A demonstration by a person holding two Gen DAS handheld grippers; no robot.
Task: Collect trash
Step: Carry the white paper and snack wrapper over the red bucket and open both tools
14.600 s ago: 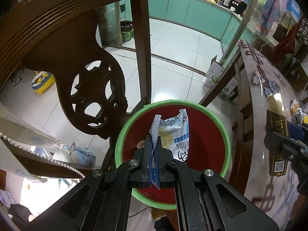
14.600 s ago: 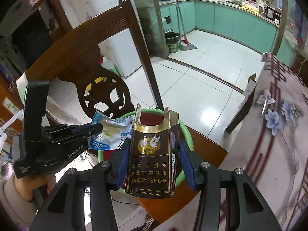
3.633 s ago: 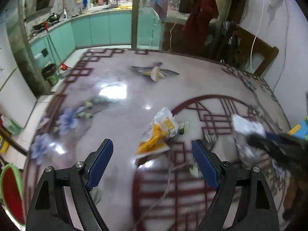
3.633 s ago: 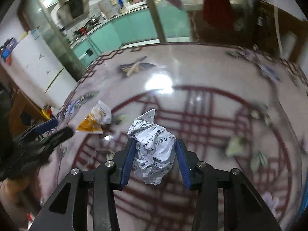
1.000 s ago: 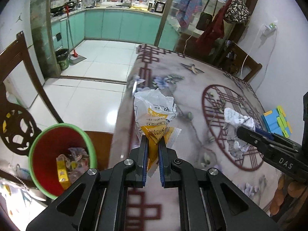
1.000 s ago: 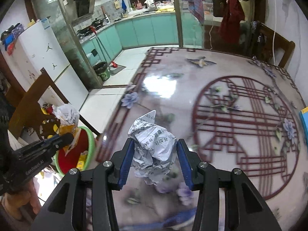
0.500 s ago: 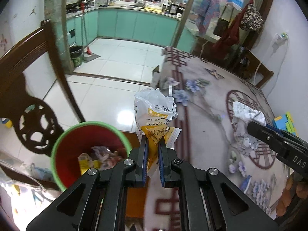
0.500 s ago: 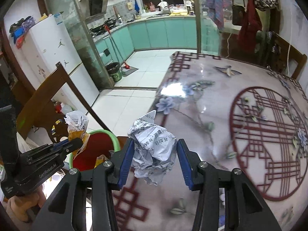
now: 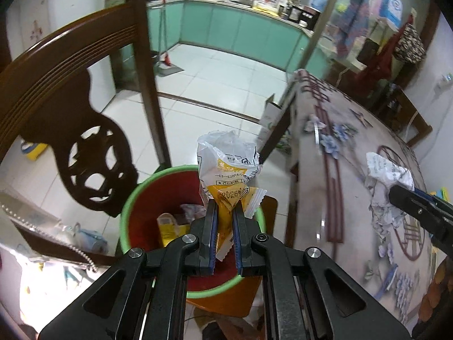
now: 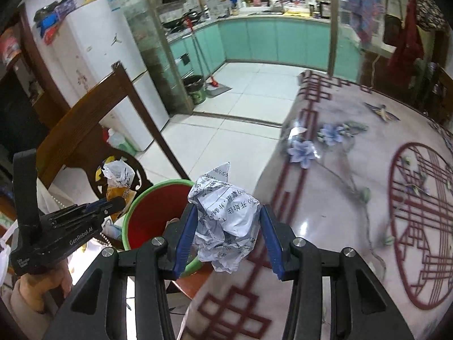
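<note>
My left gripper is shut on a yellow and clear snack wrapper and holds it above the red bin with a green rim, which has several pieces of trash inside. My right gripper is shut on a crumpled ball of printed paper, held beside the bin at the table's edge. The paper ball and right gripper show at the right of the left wrist view. The left gripper with the wrapper shows at the left of the right wrist view.
The bin stands on the seat of a dark carved wooden chair. The patterned table lies to the right. A white tiled floor and green kitchen cabinets lie beyond. A small cardboard box stands by the table.
Both grippers have swung left from the table toward the chair. The wrapper is now over the bin's opening, and the paper ball has come to the table's edge next to the bin.
</note>
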